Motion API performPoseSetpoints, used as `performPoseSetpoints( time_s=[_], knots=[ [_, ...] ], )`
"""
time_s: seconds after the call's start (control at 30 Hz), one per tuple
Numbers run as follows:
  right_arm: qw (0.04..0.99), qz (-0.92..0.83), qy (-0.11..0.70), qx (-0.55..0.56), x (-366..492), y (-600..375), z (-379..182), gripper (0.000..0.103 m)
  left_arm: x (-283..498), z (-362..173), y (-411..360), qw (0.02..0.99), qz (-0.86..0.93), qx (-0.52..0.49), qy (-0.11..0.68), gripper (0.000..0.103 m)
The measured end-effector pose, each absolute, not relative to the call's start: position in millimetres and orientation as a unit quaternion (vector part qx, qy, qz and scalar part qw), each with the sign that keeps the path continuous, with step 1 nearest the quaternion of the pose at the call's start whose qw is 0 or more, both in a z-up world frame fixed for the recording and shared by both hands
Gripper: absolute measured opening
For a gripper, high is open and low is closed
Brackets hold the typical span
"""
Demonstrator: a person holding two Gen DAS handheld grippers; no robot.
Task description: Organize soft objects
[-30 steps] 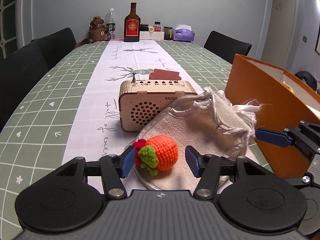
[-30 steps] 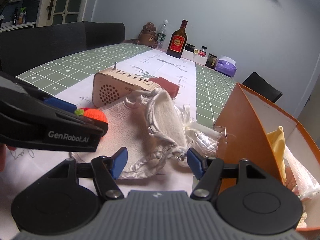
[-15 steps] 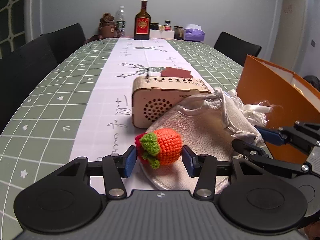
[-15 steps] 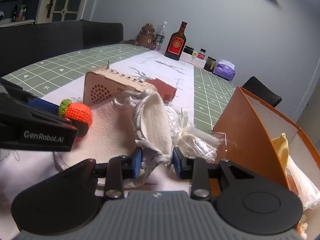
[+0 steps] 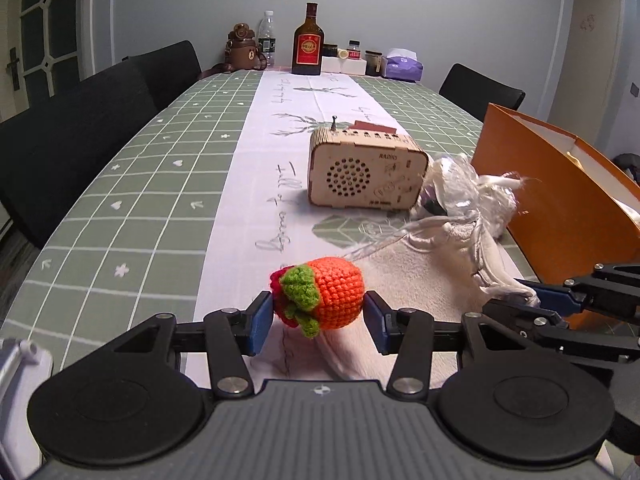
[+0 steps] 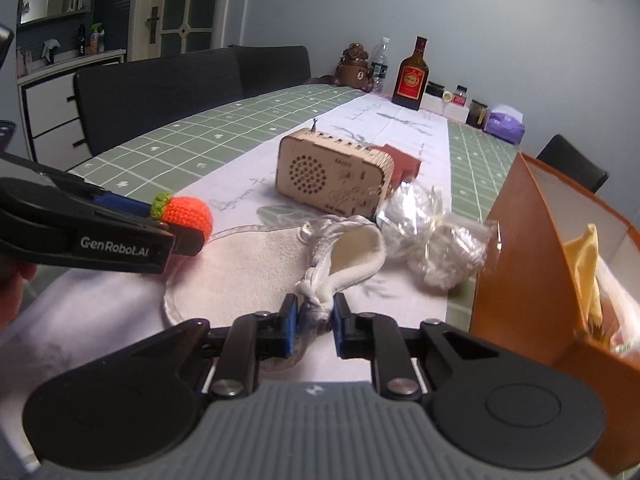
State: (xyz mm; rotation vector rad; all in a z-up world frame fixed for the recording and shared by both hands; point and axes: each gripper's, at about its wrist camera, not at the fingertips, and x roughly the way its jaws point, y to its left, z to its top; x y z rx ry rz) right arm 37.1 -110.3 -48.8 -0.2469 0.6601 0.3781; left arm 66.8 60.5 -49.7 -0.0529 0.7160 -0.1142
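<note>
**Status: two soft items gripped, none yet boxed**

L gripper [image 5: 319,322] jaws closed on crocheted strawberry [image 5: 320,298], held above table. R gripper [image 6: 314,326] jaws clamped on white cloth [image 6: 344,256] edge. Transfer to orange box [image 6: 532,264] judged outstanding; plastic wrap [image 6: 436,240] untouched.

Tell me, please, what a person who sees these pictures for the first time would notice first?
First, the bright orange crocheted strawberry with green leaves, held between the jaws of the left gripper above the white tablecloth runner. Next, the cream towel with a silvery edge, pinched at its bunched corner by the right gripper. Behind them stands a light wooden radio box, and an open orange cardboard box to the right.
</note>
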Motion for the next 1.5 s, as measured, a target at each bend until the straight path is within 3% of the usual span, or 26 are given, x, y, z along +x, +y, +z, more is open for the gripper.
performPoseSetpoints(
  time_s=[0.4, 0.6, 0.9, 1.13, 1.37, 1.5],
  knots=[
    [0.924, 0.143, 0.334, -0.122, 19.2, -134.6, -54.8, 0.016, 40.1, -63.9, 54.0, 0.926, -0.073, -0.030, 0.370, 0.056],
    [0.923, 0.201, 0.322, -0.072, 21.9, -126.8, -42.3, 0.014, 39.4, -65.5, 57.0, 0.925, -0.080, -0.042, 0.368, 0.056],
    [0.888, 0.268, 0.371, -0.040, 29.9, -100.7, -65.1, 0.014, 37.6, -65.7, 72.4, 0.920, -0.087, -0.081, 0.373, 0.055],
    [0.884, 0.275, 0.366, -0.090, 26.3, -87.8, -68.1, 0.014, 32.4, -56.4, 77.1, 0.924, -0.084, -0.090, 0.363, 0.055],
    [0.879, 0.289, 0.368, -0.095, 25.1, -88.7, -66.5, 0.027, 36.3, -43.5, 58.0, 0.924, -0.126, -0.075, 0.352, 0.055],
    [0.866, 0.318, 0.378, -0.080, 27.2, -92.9, -64.4, 0.045, 42.6, -45.2, 54.1, 0.919, -0.135, -0.078, 0.363, 0.055]
  ],
)
